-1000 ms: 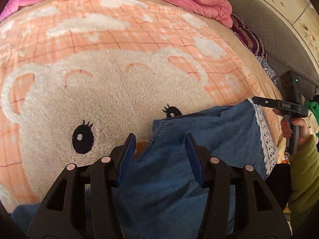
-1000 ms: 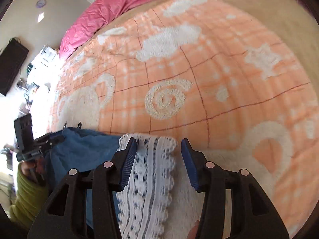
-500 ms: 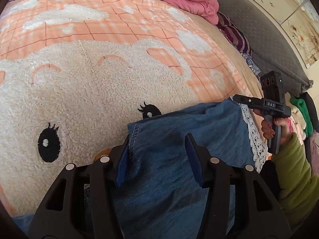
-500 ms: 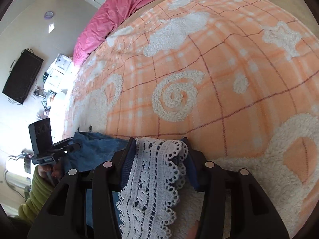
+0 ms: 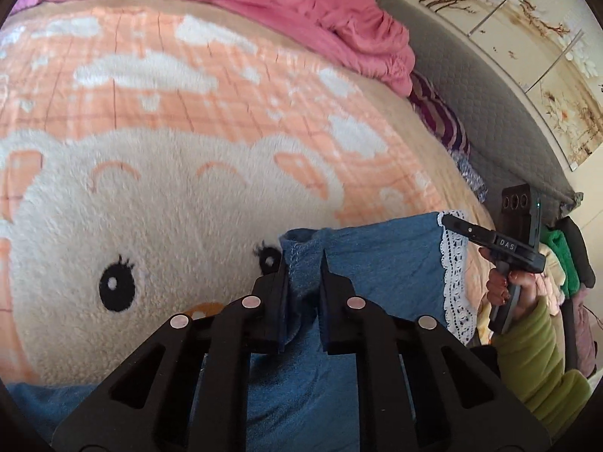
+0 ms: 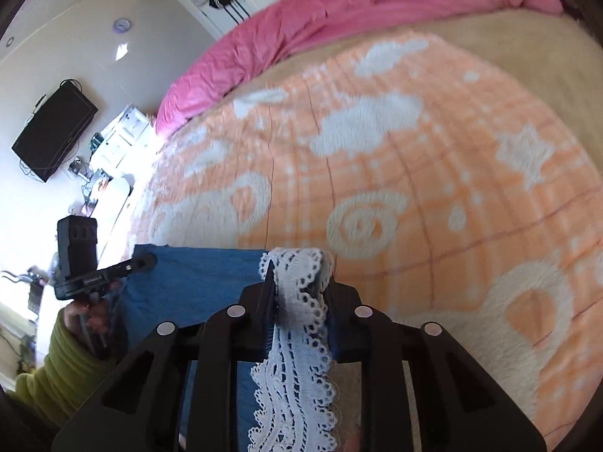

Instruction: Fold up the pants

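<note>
The left gripper (image 5: 303,263) is pinched down to a narrow gap, its two fingers clamping a bunched corner of the blue pants (image 5: 377,263) near a stitched edge. The right gripper (image 6: 299,275) is likewise drawn close, holding the white lace trim (image 6: 297,324) of the pants between its fingers; the lace hangs down over the gripper body toward the camera.

Between the two grips the blue cloth stretches as a flat panel just above the bed (whether its lower part touches the blanket cannot be told). In the left wrist view the lace runs down the panel's far edge, and the right gripper (image 5: 458,226) meets that edge at its upper corner, held by a hand (image 5: 505,286) in a green sleeve.

Under the pants lies a fleecy orange-and-cream blanket (image 5: 188,113) with a bear face, whose eye (image 5: 117,286) shows just left of the left gripper. A pink duvet (image 5: 301,11) is heaped along the far side of the bed.
</note>
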The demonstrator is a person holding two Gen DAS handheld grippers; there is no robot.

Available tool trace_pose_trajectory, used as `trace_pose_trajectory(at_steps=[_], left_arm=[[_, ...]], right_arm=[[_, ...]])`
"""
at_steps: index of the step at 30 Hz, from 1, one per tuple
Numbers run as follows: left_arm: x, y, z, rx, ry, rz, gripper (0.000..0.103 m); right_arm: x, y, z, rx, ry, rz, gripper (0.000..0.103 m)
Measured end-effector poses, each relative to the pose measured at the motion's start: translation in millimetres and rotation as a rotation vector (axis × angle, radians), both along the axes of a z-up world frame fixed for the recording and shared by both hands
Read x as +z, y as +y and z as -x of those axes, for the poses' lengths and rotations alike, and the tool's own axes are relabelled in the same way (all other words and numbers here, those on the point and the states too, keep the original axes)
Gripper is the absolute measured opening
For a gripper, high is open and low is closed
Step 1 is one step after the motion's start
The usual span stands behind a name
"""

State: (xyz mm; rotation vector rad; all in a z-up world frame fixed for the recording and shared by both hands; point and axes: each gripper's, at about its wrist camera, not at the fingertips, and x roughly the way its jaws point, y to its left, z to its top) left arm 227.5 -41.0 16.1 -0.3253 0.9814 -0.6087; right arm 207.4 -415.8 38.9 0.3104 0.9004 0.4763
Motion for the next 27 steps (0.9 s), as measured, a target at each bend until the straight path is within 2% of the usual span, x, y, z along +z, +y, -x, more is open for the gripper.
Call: trace_pose_trajectory(at_steps=[3,6,9,11,13,15,16,18,22,24,25,27], left_arm=[[7.1,-7.4,-9.6,0.027,-0.036,-0.032,0.006],[-3.0,-16.9,-21.2,0.053,-0.045,-0.133,0.007],[-22.7,-20.5,-29.2,0.063,-0.028,-0.226,0.007],[-36.2,-22.0,-31.2,0.055,-0.012,-0.295,0.01],[-41.6,-20.0,-30.5,0.05,-0.016,-0.31,0.011],[-39.5,-15.9,-29.4,0.058,-0.015,-0.303,0.016],[-37.6,-13.1,-28.1,0.071,-0.02,-0.312,0.019],[-34.0,-7.3,-23.9,0.087,-0.033,-0.325,0.025],[-22.6,7.8,-10.5,0.122,-0.035,-0.323,0.028],[-15.3,16.4,3.7,0.134,-0.049,-0.353,0.031],[-11.3,19.5,10.6,0.144,-0.062,-0.372,0.033],[-1.5,28.2,27.2,0.173,-0.079,-0.409,0.037]], right_arm=[[6.9,7.6,-15.5,-0.025,-0.026,0.084,0.019],[-0.3,21.0,-36.5,-0.031,-0.022,0.18,0.019],[-20.6,38.1,-54.7,-0.024,0.017,0.278,0.019],[-36.9,48.8,-61.7,-0.015,0.042,0.363,0.021],[-46.2,50.8,-62.9,-0.022,0.043,0.41,0.03],[-46.4,42.8,-62.9,-0.051,0.037,0.402,0.046],[-43.1,35.4,-61.4,-0.073,0.035,0.381,0.05],[-29.3,19.9,-52.0,-0.112,0.008,0.318,0.052],[0.3,-6.0,-23.7,-0.176,-0.067,0.248,0.058],[6.3,-16.1,-6.9,-0.18,-0.056,0.172,0.06],[8.4,-18.0,0.8,-0.174,-0.043,0.143,0.065],[15.8,-15.1,18.6,-0.16,-0.055,0.127,0.068]])
